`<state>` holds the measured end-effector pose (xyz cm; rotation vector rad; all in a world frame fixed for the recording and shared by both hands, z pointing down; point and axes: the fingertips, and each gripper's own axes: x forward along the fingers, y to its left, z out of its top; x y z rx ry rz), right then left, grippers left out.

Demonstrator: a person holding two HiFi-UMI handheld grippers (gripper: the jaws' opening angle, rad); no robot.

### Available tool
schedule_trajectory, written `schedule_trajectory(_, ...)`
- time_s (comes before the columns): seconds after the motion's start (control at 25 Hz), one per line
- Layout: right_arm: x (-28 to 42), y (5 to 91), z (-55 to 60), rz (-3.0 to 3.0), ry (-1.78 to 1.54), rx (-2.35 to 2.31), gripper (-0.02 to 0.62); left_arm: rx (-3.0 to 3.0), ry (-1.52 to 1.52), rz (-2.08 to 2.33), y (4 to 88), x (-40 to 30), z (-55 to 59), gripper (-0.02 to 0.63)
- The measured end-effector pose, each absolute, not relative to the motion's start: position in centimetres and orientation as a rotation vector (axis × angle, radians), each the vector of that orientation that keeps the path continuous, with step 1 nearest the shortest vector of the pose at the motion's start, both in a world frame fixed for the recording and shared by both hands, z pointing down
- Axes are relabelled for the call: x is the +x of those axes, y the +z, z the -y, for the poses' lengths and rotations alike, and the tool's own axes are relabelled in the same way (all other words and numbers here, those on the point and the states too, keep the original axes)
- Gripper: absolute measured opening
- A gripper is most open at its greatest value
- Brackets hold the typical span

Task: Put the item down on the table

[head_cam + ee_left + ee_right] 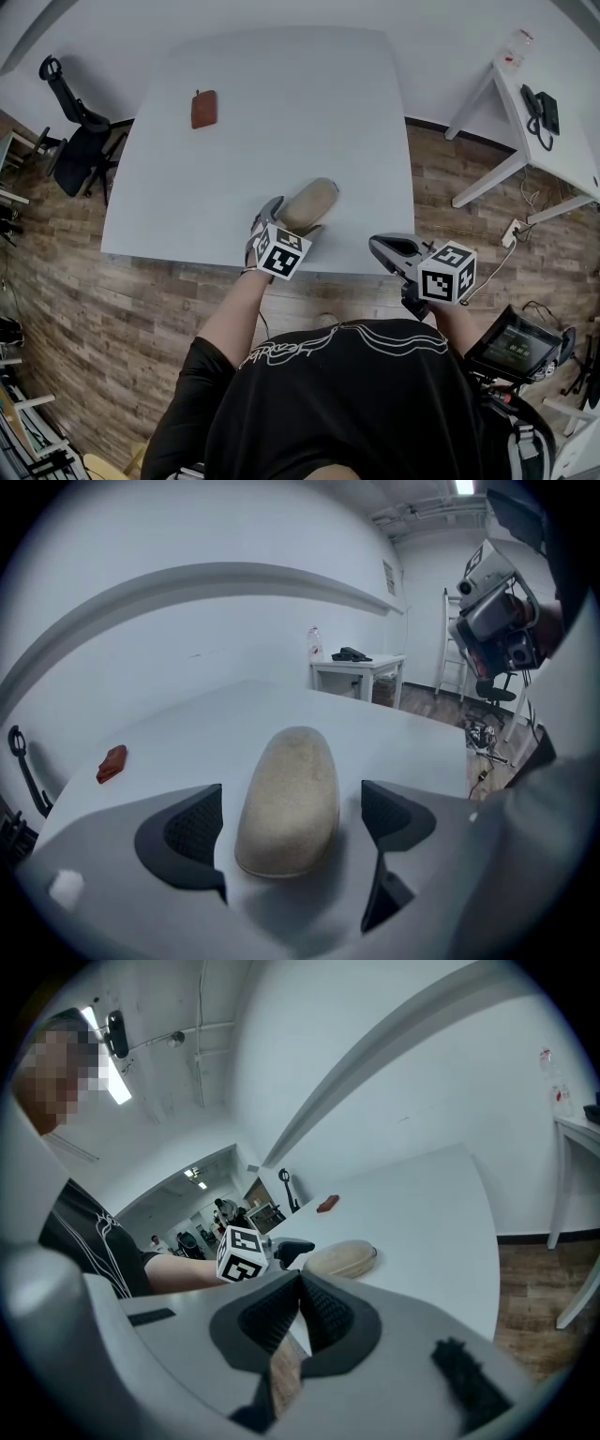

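Looks basically done here: beige oval item (309, 200) lying flat on the table (281, 103), close to the near edge and about midway along it. Left gripper (291, 808) spread wide around it, pads clear on both sides, so not clamping anything. Right gripper (300, 1302) pinched closed on nothing, hanging off the near edge toward the right corner. Biggest worry: pulling the left one back crooked, clipping the item with a pad, then dragging it toward that near edge and maybe off onto the floor. Better to lift straight up or back out dead straight. Also worth watching for a sideways swing nudging it round. Nothing to fear for the little brown wallet-looking thing (203, 109) way over by the far left corner.
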<state>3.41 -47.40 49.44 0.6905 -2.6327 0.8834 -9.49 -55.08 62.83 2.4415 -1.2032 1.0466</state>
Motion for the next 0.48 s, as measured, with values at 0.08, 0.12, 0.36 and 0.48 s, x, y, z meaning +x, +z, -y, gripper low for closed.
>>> schedule_trajectory(0.08, 3.1, 49.1, 46.7, 2.639, 0.873, 0.689, 0.008, 2.43, 0.975, 1.212, 61.6, -10.0, 53.9, 0.457)
schedule_trajectory(0.12, 3.0, 48.9, 46.3, 2.643, 0.866, 0.689, 0.008, 2.419, 0.934, 1.207, 60.9, -10.2, 53.2, 0.456)
schedule_trajectory(0.36, 2.0, 46.8, 42.3, 2.684, 0.796, 0.694, 0.008, 2.418, 0.69, 1.12, 55.1, -9.5, 47.1, 0.366)
schedule_trajectory(0.48, 1.9, 45.5, 39.5, 2.708, 0.775, 0.711, 0.008, 2.435, 0.544, 1.068, 51.1, -8.6, 43.6, 0.283)
